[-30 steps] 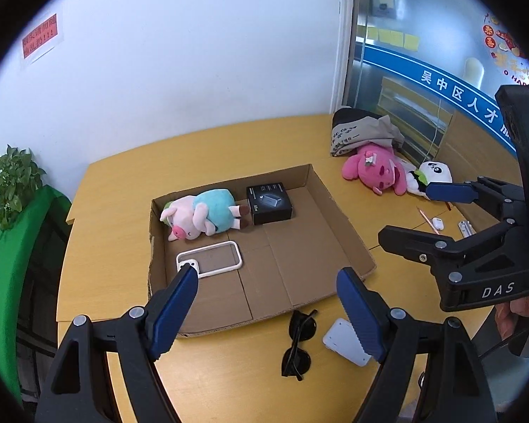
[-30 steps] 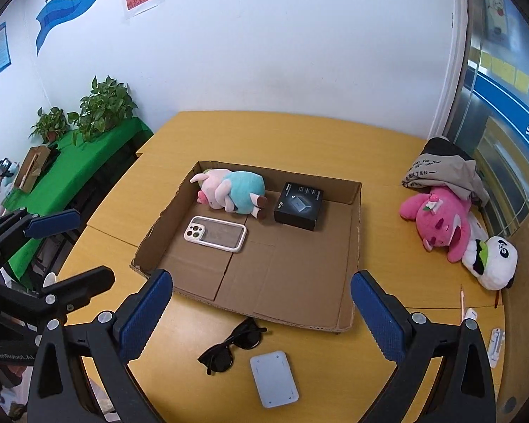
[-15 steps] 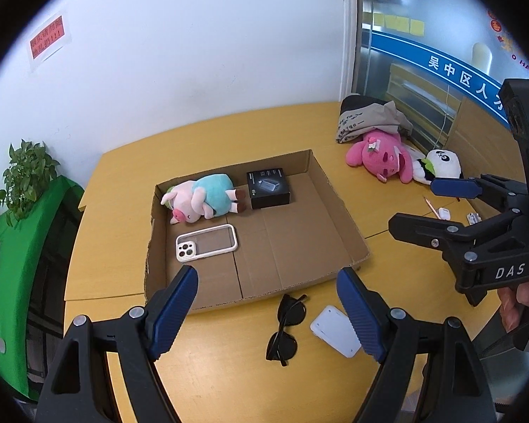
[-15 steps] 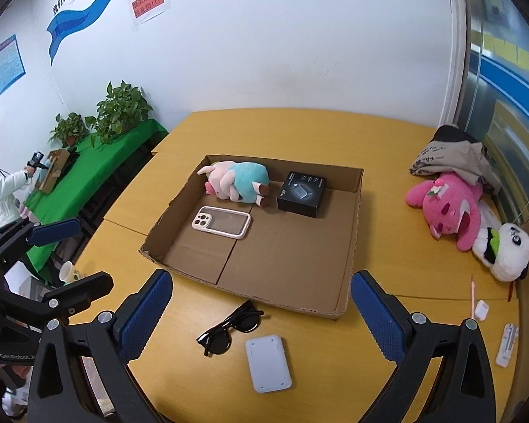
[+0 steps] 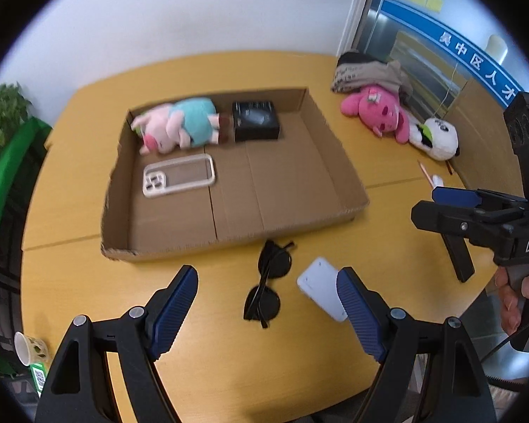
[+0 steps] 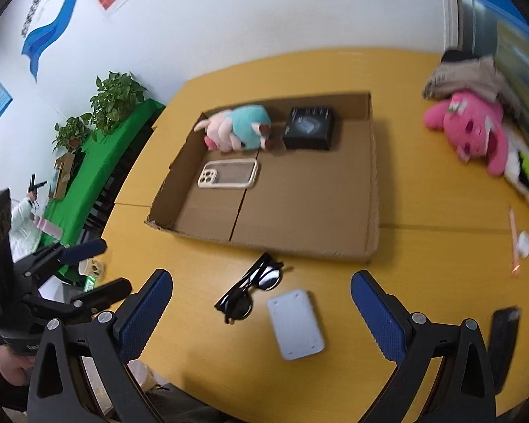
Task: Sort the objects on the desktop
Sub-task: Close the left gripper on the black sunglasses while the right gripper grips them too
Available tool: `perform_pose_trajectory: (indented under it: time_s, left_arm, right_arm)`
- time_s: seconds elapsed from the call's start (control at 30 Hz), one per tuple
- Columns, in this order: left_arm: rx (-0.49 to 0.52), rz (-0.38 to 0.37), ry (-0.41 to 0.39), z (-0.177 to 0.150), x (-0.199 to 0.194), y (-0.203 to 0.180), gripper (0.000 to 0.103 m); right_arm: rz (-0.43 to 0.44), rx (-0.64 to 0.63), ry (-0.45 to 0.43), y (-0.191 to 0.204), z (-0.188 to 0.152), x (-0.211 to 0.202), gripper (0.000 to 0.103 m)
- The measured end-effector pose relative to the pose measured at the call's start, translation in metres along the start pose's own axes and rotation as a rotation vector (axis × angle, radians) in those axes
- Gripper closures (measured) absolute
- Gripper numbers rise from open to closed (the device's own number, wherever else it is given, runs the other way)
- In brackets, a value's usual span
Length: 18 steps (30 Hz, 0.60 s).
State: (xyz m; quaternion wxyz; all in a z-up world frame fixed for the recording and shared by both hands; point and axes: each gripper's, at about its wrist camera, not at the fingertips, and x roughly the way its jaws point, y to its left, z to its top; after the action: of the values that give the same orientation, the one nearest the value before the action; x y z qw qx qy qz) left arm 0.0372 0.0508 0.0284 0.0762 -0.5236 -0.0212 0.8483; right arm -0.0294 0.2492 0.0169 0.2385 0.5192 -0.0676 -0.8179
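A shallow cardboard tray (image 5: 338, 155) (image 6: 374, 190) lies on the yellow table and holds a pink-and-teal plush pig (image 5: 180, 127) (image 6: 239, 128), a black box (image 5: 255, 120) (image 6: 310, 127) and a phone case (image 5: 178, 176) (image 6: 227, 172). In front of the tray lie black sunglasses (image 5: 268, 282) (image 6: 250, 292) and a flat white device (image 5: 322, 290) (image 6: 296, 324). My left gripper (image 5: 268, 308) hangs open above these two, nothing between its fingers. My right gripper (image 6: 261, 312) is open too, over the same spot, and shows at the right of the left wrist view (image 5: 448, 208).
A pink plush (image 5: 374, 109) (image 6: 472, 127), a panda plush (image 5: 437, 137) and a folded cloth (image 5: 366, 70) lie at the table's right side. A pencil (image 6: 513, 243) and small items rest near the right edge. A green-covered table with plants (image 6: 116, 95) stands left, a person beyond it.
Both grippers have come down toward the table and tilted more steeply. The sunglasses and the white device now sit between the fingers in both views. Nothing was grasped.
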Motion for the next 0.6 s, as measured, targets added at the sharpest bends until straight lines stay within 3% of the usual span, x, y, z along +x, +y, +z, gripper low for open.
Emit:
perform_pose_trajectory:
  time_s: [0.23, 0.33, 0.5, 0.6]
  left_arm:
    - [-0.014, -0.128, 0.128, -0.018, 0.059, 0.035, 0.021]
    - [-0.020, -0.192, 0.163, -0.025, 0.082, 0.047, 0.021]
    - [-0.001, -0.291, 0.202, -0.036, 0.118, 0.053, 0.021]
    - [0.001, -0.328, 0.216, -0.041, 0.137, 0.053, 0.027]
  right_arm:
    - [0.133, 0.160, 0.147, -0.001, -0.016, 0.079, 0.000]
    - [0.147, 0.218, 0.202, 0.003, -0.022, 0.114, 0.000]
    - [0.173, 0.355, 0.251, -0.002, -0.026, 0.163, 0.001]
    - [0.206, 0.399, 0.256, -0.003, -0.024, 0.185, 0.003]
